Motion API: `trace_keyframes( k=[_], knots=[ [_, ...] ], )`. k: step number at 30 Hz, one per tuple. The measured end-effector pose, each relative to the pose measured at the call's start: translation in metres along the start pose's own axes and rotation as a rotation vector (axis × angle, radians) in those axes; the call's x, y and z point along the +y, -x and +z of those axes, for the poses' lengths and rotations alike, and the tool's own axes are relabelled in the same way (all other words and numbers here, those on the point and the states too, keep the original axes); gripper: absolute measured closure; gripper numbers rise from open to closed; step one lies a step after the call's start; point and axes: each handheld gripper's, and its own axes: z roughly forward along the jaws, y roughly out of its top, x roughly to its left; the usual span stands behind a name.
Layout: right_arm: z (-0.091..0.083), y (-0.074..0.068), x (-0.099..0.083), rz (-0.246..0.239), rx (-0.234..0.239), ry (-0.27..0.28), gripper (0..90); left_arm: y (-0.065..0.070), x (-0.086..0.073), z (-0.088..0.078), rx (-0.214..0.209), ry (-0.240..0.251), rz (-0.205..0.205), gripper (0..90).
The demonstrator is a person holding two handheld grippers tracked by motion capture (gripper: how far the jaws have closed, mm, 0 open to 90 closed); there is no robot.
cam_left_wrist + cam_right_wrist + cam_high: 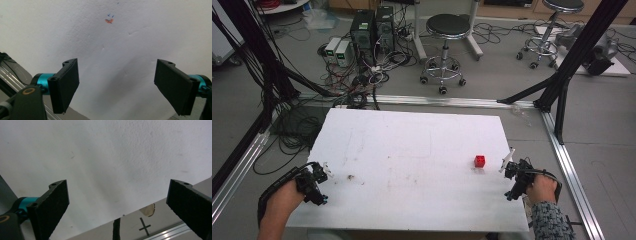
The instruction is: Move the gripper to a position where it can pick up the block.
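Both my jaws spread wide, holding nothing, parked at desk (412, 150) edges, likely ready to start. Cube (480, 161) sits just ahead-left of my right gripper (512, 167); left gripper (319, 175) well apart.

A white table (412, 165) is seen across the middle and lower part of the high view, its top marked with faint scuffs and scratches. A small red cube (480, 161) is set directly on it, right of centre in the frame and near the table's right edge. A small dark smudge (350, 176) is seen on the surface at the lower left. In the left gripper view, small blue and orange pen marks (109, 19) are found on the white top near the upper centre.
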Motion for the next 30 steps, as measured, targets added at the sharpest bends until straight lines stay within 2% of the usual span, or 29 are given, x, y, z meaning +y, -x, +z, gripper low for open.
trace_keyframes(
  k=[1, 2, 4, 5, 7, 8, 9, 14, 16, 22, 24, 28, 29, 30],
  knots=[
    [0.0, 0.0, 0.0, 0.0, 0.0, 0.0, 3.6, 0.0, 0.0, 0.0, 0.001, 0.009, -0.007, 20.4],
    [-0.002, 0.006, 0.002, -0.018, -0.004, -0.004, 3.6, 0.0, 0.0, -0.001, 0.002, 0.001, 0.003, 20.4],
    [-0.003, 0.008, 0.003, -0.023, -0.002, -0.002, 3.6, 0.0, 0.001, -0.001, 0.003, 0.002, 0.003, 20.4],
    [-0.005, 0.012, 0.004, -0.027, 0.004, 0.005, 3.6, 0.001, 0.001, 0.0, 0.001, 0.009, -0.006, 20.3],
    [-0.007, 0.018, 0.006, -0.031, 0.013, 0.017, 3.6, 0.0, 0.001, -0.001, -0.001, 0.001, 0.004, 20.3],
    [-0.009, 0.024, 0.008, -0.041, 0.023, 0.026, 3.6, 0.001, 0.001, 0.0, -0.005, 0.01, -0.009, 20.2],
    [-0.009, 0.024, 0.008, -0.041, 0.023, 0.026, 3.6, 0.001, 0.001, -0.001, -0.005, 0.002, 0.0, 20.2],
    [-0.014, 0.037, 0.015, -0.099, 0.031, 0.034, 3.6, 0.002, 0.0, 0.001, -0.007, 0.013, -0.019, 20.0],
    [-0.015, 0.038, 0.017, -0.104, 0.031, 0.031, 3.6, 0.0, 0.001, 0.0, -0.008, -0.004, 0.001, 20.0],
    [-0.027, 0.054, 0.034, -0.157, 0.023, 0.025, 3.6, 0.002, 0.002, 0.001, -0.006, 0.0, 0.006, 20.0],
    [-0.029, 0.056, 0.037, -0.163, 0.023, 0.028, 3.6, 0.002, 0.002, 0.001, -0.003, -0.004, 0.011, 20.0],
    [-0.033, 0.06, 0.048, -0.199, 0.014, 0.03, 3.6, 0.002, 0.002, 0.0, -0.003, -0.004, 0.01, 20.0],
    [-0.033, 0.062, 0.055, -0.224, 0.006, 0.027, 3.6, 0.002, 0.002, 0.0, -0.004, -0.004, 0.007, 20.0],
    [-0.033, 0.062, 0.055, -0.224, 0.006, 0.027, 3.6, 0.002, 0.002, 0.0, -0.003, -0.003, 0.007, 20.0]
  ],
)
